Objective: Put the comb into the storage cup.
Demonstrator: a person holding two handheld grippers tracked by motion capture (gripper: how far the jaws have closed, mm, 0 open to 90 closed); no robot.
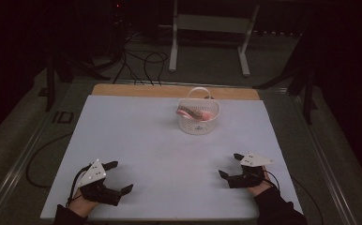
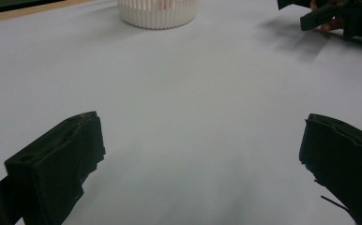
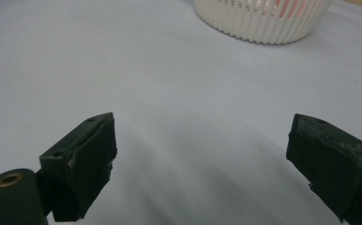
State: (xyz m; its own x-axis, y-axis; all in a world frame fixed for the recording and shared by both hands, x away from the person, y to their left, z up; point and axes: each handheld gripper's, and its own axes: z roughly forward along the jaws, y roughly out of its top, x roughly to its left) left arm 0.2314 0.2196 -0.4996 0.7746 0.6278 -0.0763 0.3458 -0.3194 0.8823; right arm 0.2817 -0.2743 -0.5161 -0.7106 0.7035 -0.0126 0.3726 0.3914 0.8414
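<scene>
Left claw: your left claw (image 1: 118,177) sits at the near-left corner of the desk, jaws spread wide and gripping nothing — in its own view bare sheet shows between the two black jaws.
Right claw: your right claw (image 1: 230,165) is at the near-right of the desk, jaws likewise spread and empty; the left gripper view catches it far off at the upper right (image 2: 310,14).
Hands: your left hand (image 1: 80,204) and right hand (image 1: 259,189) hold the claws from the near edge, the right in a dark sleeve.
Desk: a pale sheet (image 1: 160,150) covers the desk, with a strip of wood (image 1: 137,90) bare along the far edge.
Basket: the white ribbed basket (image 1: 198,123) stands upright at the far middle of the desk, handle raised, well apart from both claws. Both gripper views show its slatted wall at the top edge (image 2: 158,14) (image 3: 263,21).
Contents: something pink (image 1: 202,114) lies inside, with a darker striped piece beside it — what they are, you cannot tell.
</scene>
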